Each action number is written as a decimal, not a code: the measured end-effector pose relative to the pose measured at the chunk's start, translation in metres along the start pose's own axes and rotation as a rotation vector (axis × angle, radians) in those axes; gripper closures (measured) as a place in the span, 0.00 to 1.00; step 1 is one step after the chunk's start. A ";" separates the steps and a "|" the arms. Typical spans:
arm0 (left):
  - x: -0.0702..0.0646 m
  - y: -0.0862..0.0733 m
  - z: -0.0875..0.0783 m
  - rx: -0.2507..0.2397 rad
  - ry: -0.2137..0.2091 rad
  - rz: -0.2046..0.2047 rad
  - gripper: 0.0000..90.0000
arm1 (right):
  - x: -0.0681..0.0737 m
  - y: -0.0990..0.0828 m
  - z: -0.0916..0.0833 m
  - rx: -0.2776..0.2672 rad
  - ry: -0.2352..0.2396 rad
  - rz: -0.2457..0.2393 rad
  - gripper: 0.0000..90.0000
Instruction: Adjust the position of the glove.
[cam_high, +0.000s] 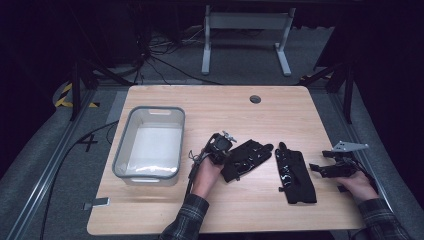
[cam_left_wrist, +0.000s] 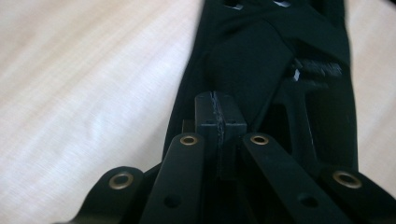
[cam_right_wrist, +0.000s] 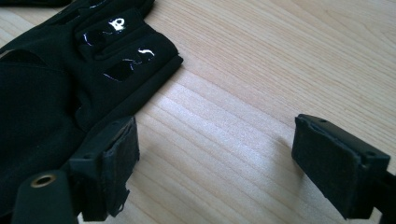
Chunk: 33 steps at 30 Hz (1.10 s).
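Wooden tabletop, pale and grained, set over a dark floor strewn with cables and a table frame behind. At far left I see a clear plastic bin standing near the table's left edge. To its right, my left gripper sits at the cuff end of the left glove, a black glove lying flat and angled toward the upper right. In the left gripper view its jaws are pressed together, pad against pad, directly over the glove's black fabric; whether any fabric is pinched between the pads I cannot tell (the seam between them looks closed). Next rightward lies the right glove, black, flat on the wood, fingers pointing away from me, apart from the first glove. At far right my right gripper rests low just beside that glove. In the right gripper view its jaws stand wide apart with bare wood between them; the glove lies beside and partly behind the left-hand pad, outside the gap.
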<state>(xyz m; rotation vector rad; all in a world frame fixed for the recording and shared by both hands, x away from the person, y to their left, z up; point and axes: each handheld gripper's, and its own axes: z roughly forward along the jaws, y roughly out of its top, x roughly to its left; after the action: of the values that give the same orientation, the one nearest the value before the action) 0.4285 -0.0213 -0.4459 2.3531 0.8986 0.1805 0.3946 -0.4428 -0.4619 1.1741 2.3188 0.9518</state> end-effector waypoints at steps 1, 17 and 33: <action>-0.004 -0.002 -0.001 0.005 -0.005 0.009 1.00 | 0.000 0.000 0.000 0.000 0.000 0.000 0.17; -0.050 -0.016 -0.004 0.020 -0.159 0.096 1.00 | 0.000 0.000 0.000 0.000 0.002 -0.001 0.17; -0.071 -0.010 -0.001 0.026 -0.209 0.167 0.95 | 0.000 0.000 0.000 -0.001 0.001 -0.004 0.17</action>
<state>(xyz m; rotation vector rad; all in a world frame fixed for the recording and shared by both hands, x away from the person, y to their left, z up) 0.3688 -0.0604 -0.4456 2.4172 0.6084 -0.0110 0.3948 -0.4427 -0.4619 1.1681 2.3205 0.9523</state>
